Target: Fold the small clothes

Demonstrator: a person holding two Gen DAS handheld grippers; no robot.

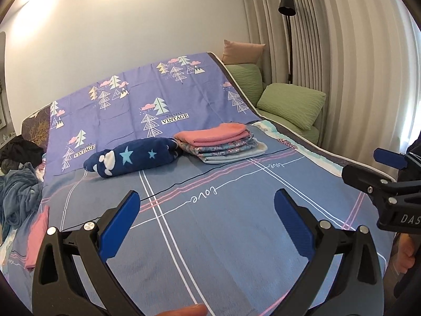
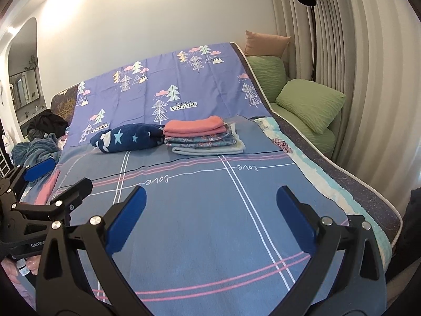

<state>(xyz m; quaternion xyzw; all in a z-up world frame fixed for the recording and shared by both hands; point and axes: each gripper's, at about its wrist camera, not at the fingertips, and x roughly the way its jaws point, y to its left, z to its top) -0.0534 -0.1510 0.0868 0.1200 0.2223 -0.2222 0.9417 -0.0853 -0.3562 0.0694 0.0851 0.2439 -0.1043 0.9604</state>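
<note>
Clothes already folded sit in a stack (image 2: 204,138) far across the bed (image 2: 200,226), a rolled star-print piece (image 2: 129,137) touching its left side, while a loose pink garment (image 1: 38,239) lies flat at the bed's left edge, nearest the left gripper (image 1: 206,221). Both it and the right gripper (image 2: 211,221) hang over bare sheet with jaws spread wide, holding nothing. That pink piece looks light, limp and likely to slide, so pinching two corners or a hem should serve best.
</note>
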